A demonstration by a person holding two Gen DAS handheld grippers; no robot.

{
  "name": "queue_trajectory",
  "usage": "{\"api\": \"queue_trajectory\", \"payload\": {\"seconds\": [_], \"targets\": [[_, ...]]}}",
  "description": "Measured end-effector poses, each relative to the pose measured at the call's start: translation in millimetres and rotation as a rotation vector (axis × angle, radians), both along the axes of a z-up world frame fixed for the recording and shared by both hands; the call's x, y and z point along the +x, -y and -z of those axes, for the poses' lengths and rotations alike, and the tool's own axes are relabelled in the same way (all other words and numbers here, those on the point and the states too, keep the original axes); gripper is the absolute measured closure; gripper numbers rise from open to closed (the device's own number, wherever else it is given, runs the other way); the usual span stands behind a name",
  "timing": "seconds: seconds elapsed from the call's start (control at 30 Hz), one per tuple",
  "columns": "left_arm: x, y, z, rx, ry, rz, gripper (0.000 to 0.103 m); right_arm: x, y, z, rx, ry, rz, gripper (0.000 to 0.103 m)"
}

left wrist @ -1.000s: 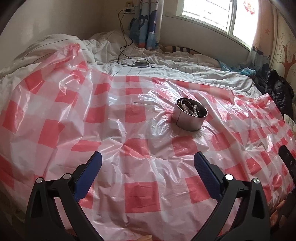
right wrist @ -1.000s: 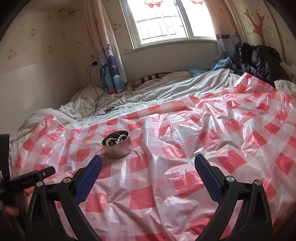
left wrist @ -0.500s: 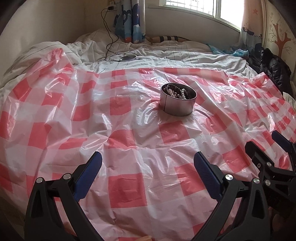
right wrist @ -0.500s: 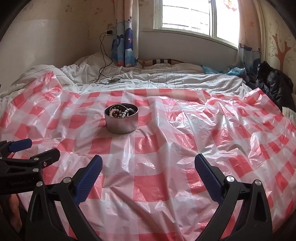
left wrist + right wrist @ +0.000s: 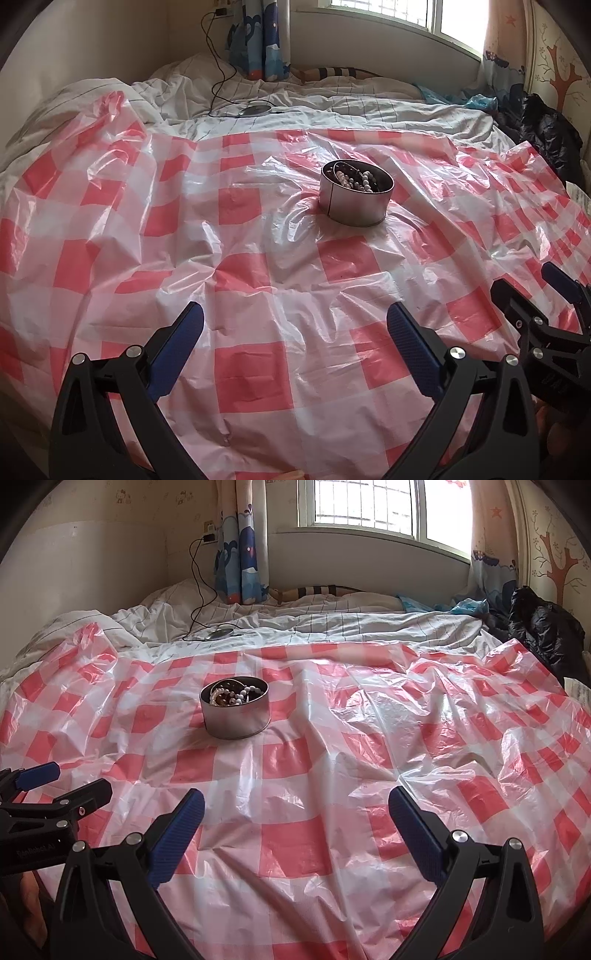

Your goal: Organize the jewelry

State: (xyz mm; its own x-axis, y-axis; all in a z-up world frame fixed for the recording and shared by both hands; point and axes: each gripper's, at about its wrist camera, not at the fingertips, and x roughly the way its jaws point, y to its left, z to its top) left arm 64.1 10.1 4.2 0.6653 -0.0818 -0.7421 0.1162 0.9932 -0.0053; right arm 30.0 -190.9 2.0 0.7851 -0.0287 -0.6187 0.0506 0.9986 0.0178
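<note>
Bare checked sheet (image 5: 295,834) all round, only the tin (image 5: 235,710) upright mid-bed.

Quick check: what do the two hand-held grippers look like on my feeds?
Both match: the left hand-held gripper and right hand-held gripper have black plastic frames with silver bolts and ribbed blue finger pads. Small pale lettering marks the left one's body, too small to read.

Bed (image 5: 332,624) under bright window (image 5: 369,506)
</note>
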Motion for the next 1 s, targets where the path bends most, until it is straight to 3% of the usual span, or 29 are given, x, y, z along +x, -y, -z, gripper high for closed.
{"api": "queue_trajectory", "payload": {"seconds": [0.23,0.27,0.37,0.43,0.67,0.83,1.0], "targets": [[1.0,7.7,0.1,0.057,-0.004,-0.008,0.008,1.5,-0.6,0.6,0.002,-0.005,0.004,0.007],[1.7,5.6,-0.8,0.041,-0.007,-0.013,0.008,1.3,-0.4,0.4,0.002,-0.005,0.004,0.007],[10.2,-6.8,5.9,-0.105,-0.093,0.014,0.008,1.5,-0.8,0.8,0.001,-0.009,0.004,0.007],[9.5,-10.8,7.8,-0.145,-0.097,0.017,0.008,1.9,0.5,1.0,0.007,-0.01,0.005,0.007],[0.9,-6.8,5.1,-0.114,-0.022,-0.024,0.008,1.0,9.7,0.9,0.046,-0.009,0.019,0.007],[10.5,-9.6,21.9,-0.154,-0.156,-0.033,0.008,3.2,12.9,2.9,0.054,-0.033,0.043,0.007],[12.8,-6.7,28.1,-0.1,-0.175,-0.032,0.008,5.9,7.8,5.4,0.02,-0.047,0.04,0.007]]}}
